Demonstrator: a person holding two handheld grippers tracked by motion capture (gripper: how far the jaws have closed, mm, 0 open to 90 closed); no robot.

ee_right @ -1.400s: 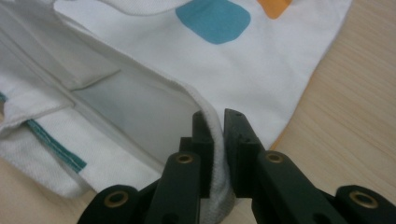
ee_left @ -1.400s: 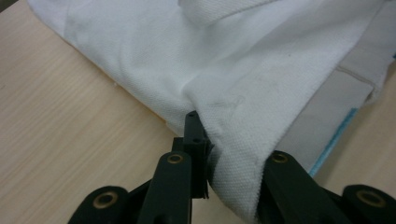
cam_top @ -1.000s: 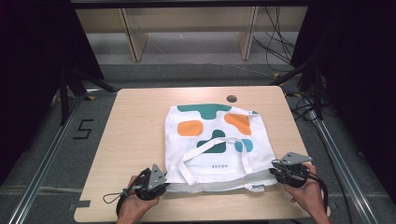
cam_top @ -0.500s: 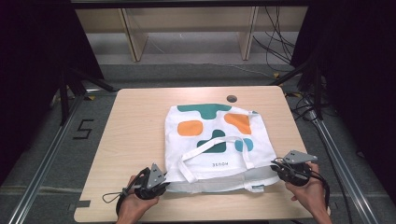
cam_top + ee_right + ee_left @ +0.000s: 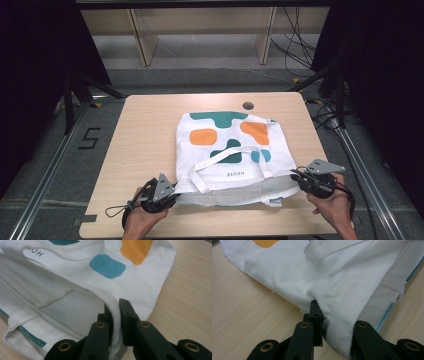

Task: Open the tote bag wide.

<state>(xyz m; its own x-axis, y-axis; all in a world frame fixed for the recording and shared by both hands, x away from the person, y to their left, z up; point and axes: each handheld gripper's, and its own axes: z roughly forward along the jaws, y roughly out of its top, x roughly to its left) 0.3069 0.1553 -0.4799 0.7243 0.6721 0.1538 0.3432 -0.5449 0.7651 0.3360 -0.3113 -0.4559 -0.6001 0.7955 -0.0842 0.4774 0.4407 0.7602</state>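
Tote bag (image 5: 231, 150) lies flat mid-counter (image 5: 145, 130), opening toward the person. Left gripper (image 5: 172, 192) pinches the bag's near-left hem corner; right gripper (image 5: 296, 179) has just been closing and clamps the upper hem at the near-right corner. Handle (image 5: 227, 162) lies loose on top.

In the high view the left gripper (image 5: 167, 192) has its jaw tips tucked under the tote bag (image 5: 230, 150), and the hand (image 5: 140, 225) holding it is cut off by the bottom edge. The small printed word on the bag is too tiny to read there. In the right gripper view the hem hides the pads' inner faces, and the lettering is probably cropped at the top edge.
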